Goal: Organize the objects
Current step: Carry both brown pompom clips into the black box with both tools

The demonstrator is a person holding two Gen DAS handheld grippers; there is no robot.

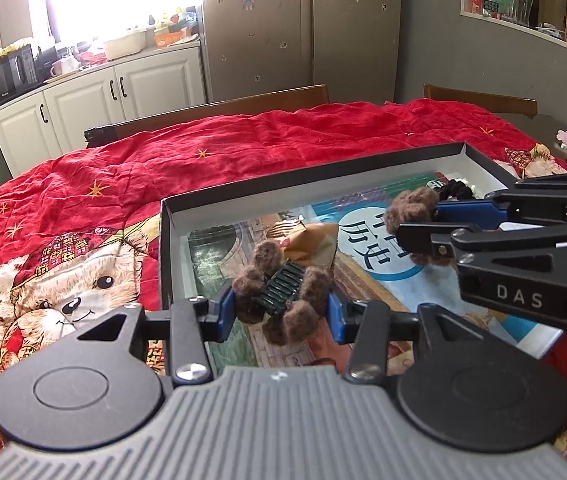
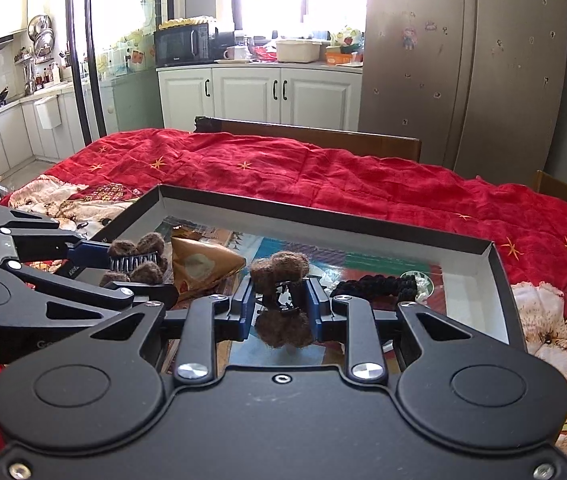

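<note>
Red quilted cloth (image 1: 243, 152) covered the table under a shallow black box (image 1: 323, 168). From the left wrist view, the left gripper (image 1: 282, 300) clamped a brown fuzzy hair claw (image 1: 283, 292) above a folded brown paper packet (image 1: 311, 244) in the box. From the right wrist view, the right gripper (image 2: 280, 304) squeezed a second brown fuzzy claw clip (image 2: 281, 280); a black braided band (image 2: 375, 284) lay just right of it inside the box.

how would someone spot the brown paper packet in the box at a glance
Find the shallow black box on the red quilt. Inside, the brown paper packet lies between two fuzzy brown hair clips, one in the left tongs, one in the right tongs. It alone is smooth, folded and pointed.
</note>
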